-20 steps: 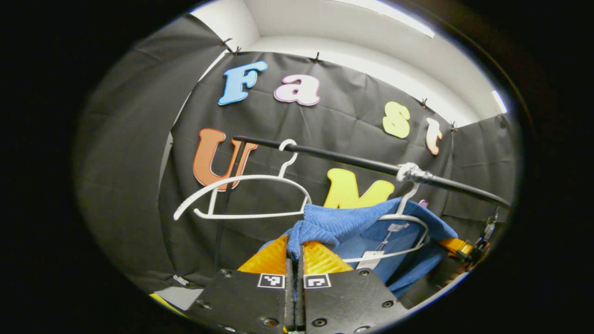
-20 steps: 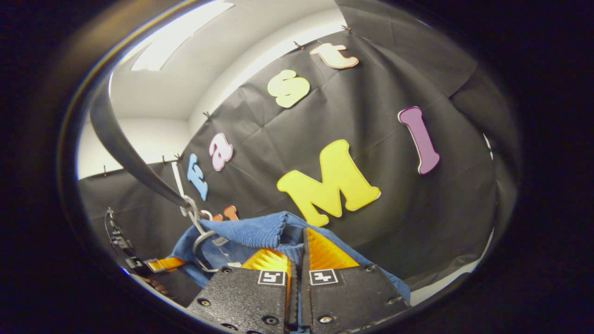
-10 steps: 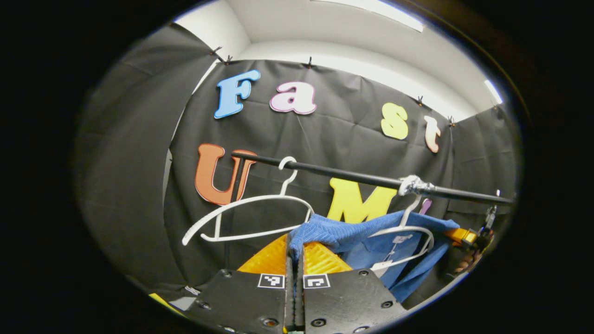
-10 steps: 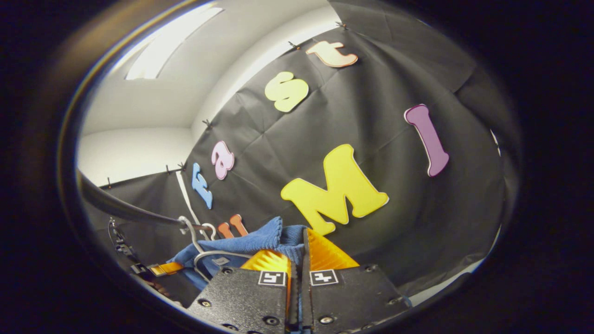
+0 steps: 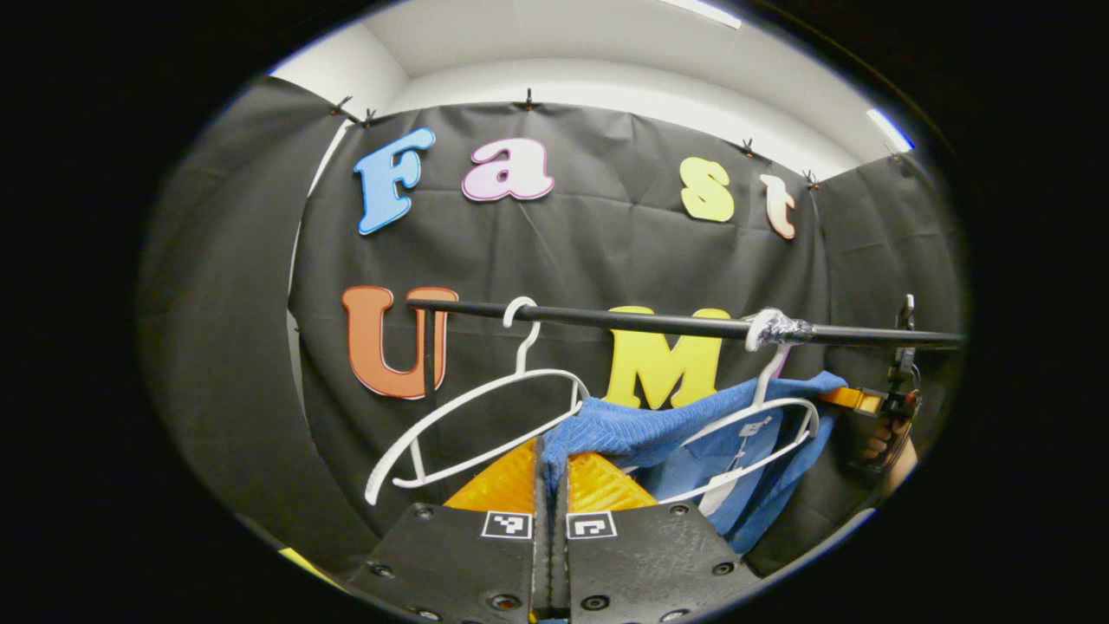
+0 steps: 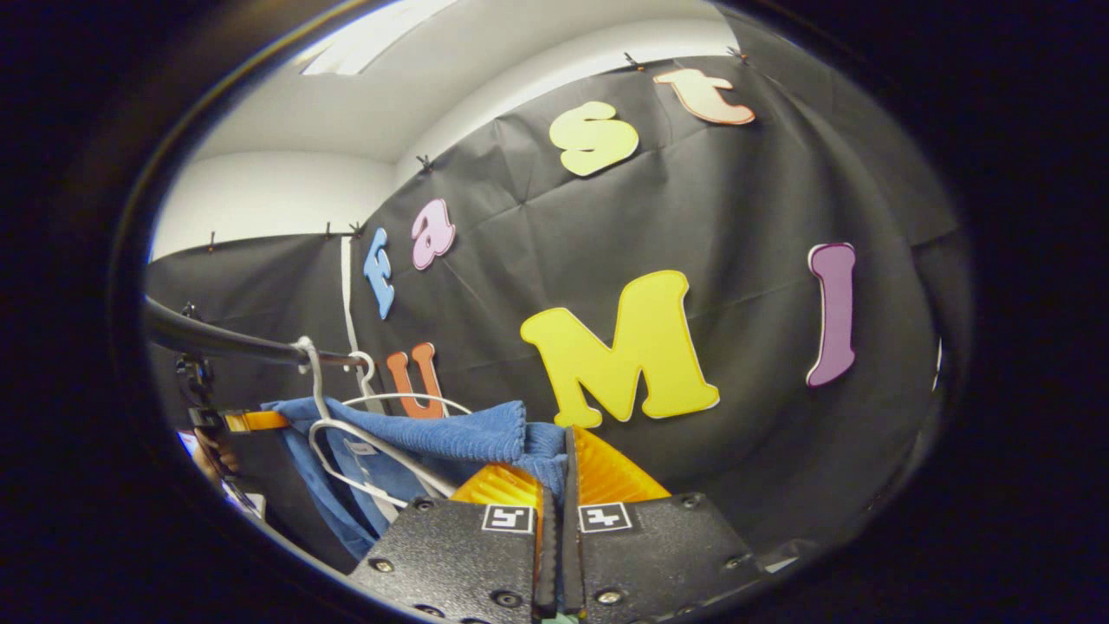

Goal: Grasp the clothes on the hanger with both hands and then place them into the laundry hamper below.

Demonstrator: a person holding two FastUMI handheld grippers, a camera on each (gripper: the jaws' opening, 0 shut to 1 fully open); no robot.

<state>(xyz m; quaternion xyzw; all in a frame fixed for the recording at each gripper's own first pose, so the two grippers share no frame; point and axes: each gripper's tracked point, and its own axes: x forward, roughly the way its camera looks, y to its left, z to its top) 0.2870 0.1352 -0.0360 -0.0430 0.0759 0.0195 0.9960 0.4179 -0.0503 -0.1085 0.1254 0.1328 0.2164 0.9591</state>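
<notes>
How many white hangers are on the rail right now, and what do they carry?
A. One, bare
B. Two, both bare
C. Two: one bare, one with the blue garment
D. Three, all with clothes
C: on the rail, the bare hanger hangs beside a second hanger with the blue garment draped over it.

a straight black metal rail (image 5: pixel 641 322) runs level across the black cloth wall (image 5: pixel 563 251). on the rail's left part hangs an empty white plastic hanger (image 5: pixel 472 416), tilted. above the wall shows a white ceiling (image 5: pixel 606 52) with a bright light strip (image 6: pixel 372 35).
</notes>
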